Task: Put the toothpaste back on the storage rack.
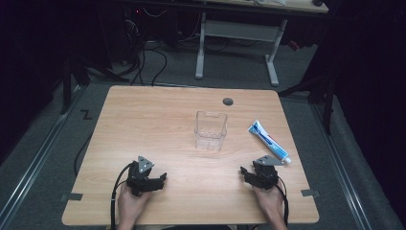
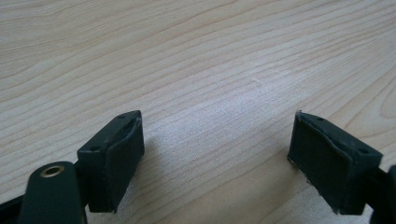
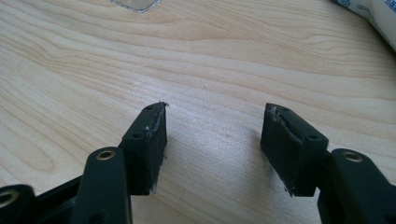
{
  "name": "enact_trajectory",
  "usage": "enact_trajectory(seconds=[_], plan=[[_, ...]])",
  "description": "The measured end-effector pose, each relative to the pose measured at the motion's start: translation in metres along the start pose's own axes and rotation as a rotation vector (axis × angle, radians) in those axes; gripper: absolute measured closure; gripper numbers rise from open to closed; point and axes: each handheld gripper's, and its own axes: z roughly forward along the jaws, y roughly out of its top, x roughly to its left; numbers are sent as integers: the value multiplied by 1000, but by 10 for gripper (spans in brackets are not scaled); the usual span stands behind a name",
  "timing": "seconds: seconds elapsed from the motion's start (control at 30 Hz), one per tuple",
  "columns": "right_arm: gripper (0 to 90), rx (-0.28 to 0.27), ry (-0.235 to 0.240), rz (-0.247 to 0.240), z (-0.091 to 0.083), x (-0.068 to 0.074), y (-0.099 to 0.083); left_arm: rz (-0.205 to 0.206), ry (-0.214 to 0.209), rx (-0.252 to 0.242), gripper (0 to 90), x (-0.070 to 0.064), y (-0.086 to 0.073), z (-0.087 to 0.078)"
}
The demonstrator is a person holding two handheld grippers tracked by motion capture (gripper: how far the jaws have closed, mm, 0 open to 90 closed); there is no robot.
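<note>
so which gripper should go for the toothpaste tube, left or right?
Right, probably. The right gripper sits just below the toothpaste tube, open and empty. The left gripper, also open, is across the table, with the clear container nearer its path.

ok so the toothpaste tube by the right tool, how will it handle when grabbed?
The toothpaste tube lies flat on the table, so it probably won't roll. Its body looks soft and glossy, so it would likely dent under the pads and could slip. The capped end nearest the right tool is probably the stiffer place to grip.
</note>
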Motion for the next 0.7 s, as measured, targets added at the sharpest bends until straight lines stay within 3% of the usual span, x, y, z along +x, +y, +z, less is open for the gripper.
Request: enact_trajectory(seconds=[0.33, 0.43, 0.53, 0.7], plan=[[488, 3, -37, 20, 1, 0, 3, 0, 0, 0, 182, 0, 0, 0], [508, 5, -70, -2, 0, 3, 3, 0, -1, 1, 183, 0, 0, 0], [513, -4, -47, 29, -1, 2, 2, 0, -1, 0, 182, 0, 0, 0], [510, -31, -47, 31, -7, 2, 0, 0, -1, 0, 182, 0, 0, 0]])
